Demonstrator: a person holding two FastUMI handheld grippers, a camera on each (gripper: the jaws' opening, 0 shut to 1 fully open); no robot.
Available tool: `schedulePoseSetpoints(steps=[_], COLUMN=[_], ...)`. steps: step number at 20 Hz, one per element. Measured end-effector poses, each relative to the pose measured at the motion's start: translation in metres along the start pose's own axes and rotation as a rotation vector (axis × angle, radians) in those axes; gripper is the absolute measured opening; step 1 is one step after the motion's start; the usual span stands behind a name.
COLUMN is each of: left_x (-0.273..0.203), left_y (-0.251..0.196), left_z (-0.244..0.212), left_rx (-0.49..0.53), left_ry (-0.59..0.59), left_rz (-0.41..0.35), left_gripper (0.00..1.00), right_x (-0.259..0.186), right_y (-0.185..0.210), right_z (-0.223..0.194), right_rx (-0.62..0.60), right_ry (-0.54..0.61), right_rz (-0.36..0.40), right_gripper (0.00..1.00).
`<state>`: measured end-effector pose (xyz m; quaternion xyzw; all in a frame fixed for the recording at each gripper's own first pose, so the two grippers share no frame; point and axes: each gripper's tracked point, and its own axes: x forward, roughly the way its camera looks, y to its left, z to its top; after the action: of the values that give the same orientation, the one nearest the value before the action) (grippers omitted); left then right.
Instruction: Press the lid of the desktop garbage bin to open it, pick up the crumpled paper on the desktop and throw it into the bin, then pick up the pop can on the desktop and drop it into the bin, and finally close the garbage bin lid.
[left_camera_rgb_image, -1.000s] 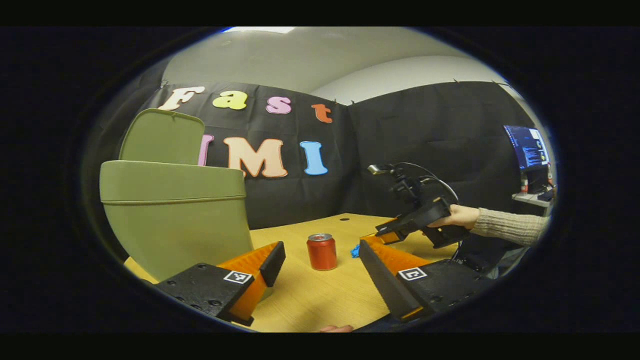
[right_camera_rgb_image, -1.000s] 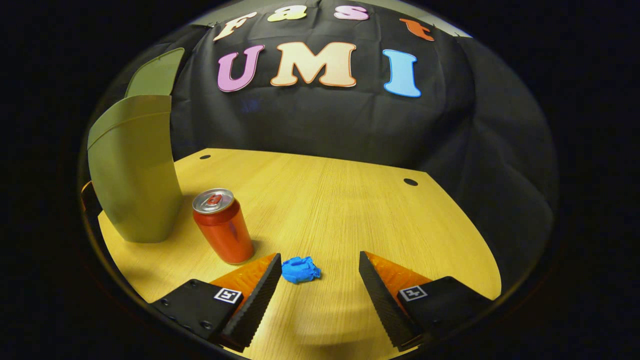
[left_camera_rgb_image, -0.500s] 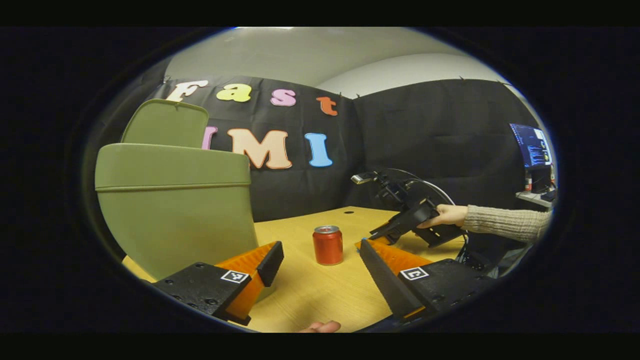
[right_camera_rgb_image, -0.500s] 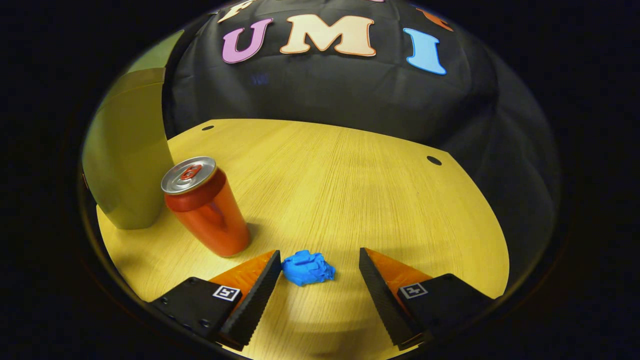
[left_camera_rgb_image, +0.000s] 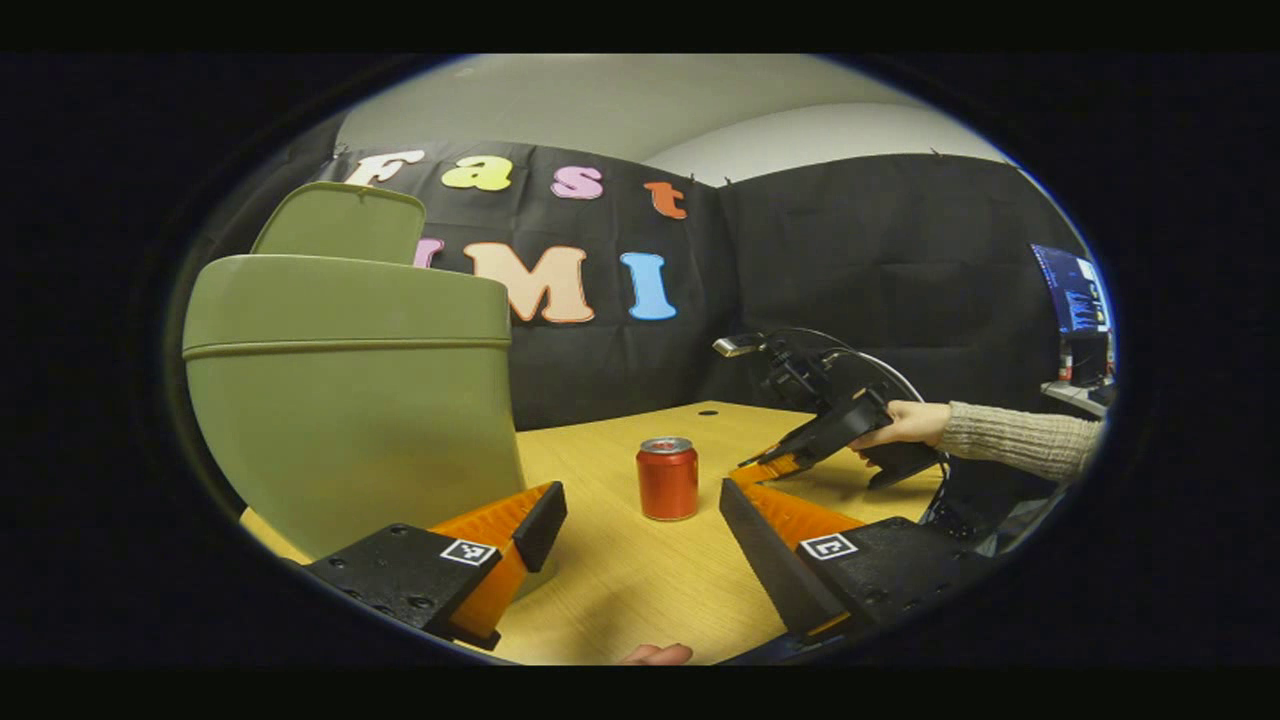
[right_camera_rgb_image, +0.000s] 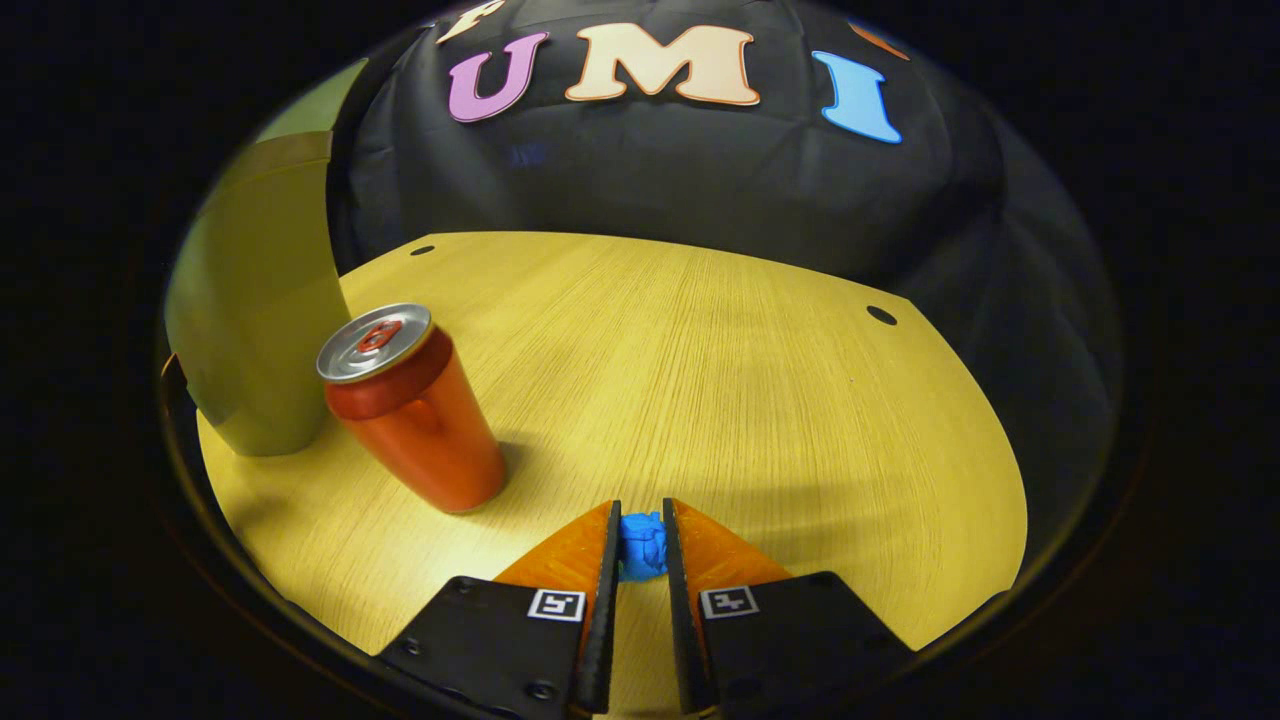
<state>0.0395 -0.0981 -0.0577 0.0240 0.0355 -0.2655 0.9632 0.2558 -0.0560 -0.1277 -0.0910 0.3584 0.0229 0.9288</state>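
Observation:
In the right gripper view my right gripper (right_camera_rgb_image: 641, 530) is shut on the blue crumpled paper (right_camera_rgb_image: 641, 543), squeezed between both fingers low on the wooden desk (right_camera_rgb_image: 720, 380). The red pop can (right_camera_rgb_image: 412, 410) stands upright just left of it, and the green bin (right_camera_rgb_image: 255, 300) rises at the far left. In the left gripper view my left gripper (left_camera_rgb_image: 640, 510) is open with nothing between its fingers, next to the green bin (left_camera_rgb_image: 350, 400), whose lid (left_camera_rgb_image: 340, 222) stands up. The pop can (left_camera_rgb_image: 668, 478) is beyond its fingertips. Farther right, a hand holds the right gripper (left_camera_rgb_image: 775, 465) down at the desk.
A sleeved arm (left_camera_rgb_image: 1010, 445) reaches in from the right. A monitor (left_camera_rgb_image: 1078, 305) on a shelf sits at the far right behind the booth. Two small round holes (right_camera_rgb_image: 881, 315) mark the desk's far corners.
My right gripper went from open around the blue paper to shut on it. The left gripper drifted slightly, so the bin looms larger; it stays open.

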Motion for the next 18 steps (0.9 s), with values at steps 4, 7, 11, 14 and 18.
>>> schedulePoseSetpoints(steps=[4, 7, 11, 14, 18], left_x=[0.000, 0.000, 0.000, 0.001, 0.001], left_y=[0.001, -0.001, 0.001, 0.004, 0.007], left_z=[0.001, -0.005, -0.011, -0.020, -0.025], left_rx=[-0.002, -0.001, -0.025, -0.045, -0.056], left_ry=[-0.001, 0.025, 0.056, 0.087, 0.113], left_rz=[0.011, 0.014, 0.024, 0.049, 0.063], left_gripper=[0.94, 0.94, 0.94, 0.94, 0.94], right_x=[-0.012, -0.034, -0.071, -0.099, -0.139], right_y=[0.000, -0.001, 0.014, 0.036, 0.082], right_z=[0.010, 0.029, 0.077, 0.118, 0.178], right_rx=[0.027, 0.030, 0.019, -0.011, -0.094], right_ry=[-0.044, -0.101, -0.217, -0.310, -0.433], right_rz=[-0.001, -0.002, 0.022, 0.043, 0.078], right_gripper=[0.21, 0.21, 0.18, 0.21, 0.21])
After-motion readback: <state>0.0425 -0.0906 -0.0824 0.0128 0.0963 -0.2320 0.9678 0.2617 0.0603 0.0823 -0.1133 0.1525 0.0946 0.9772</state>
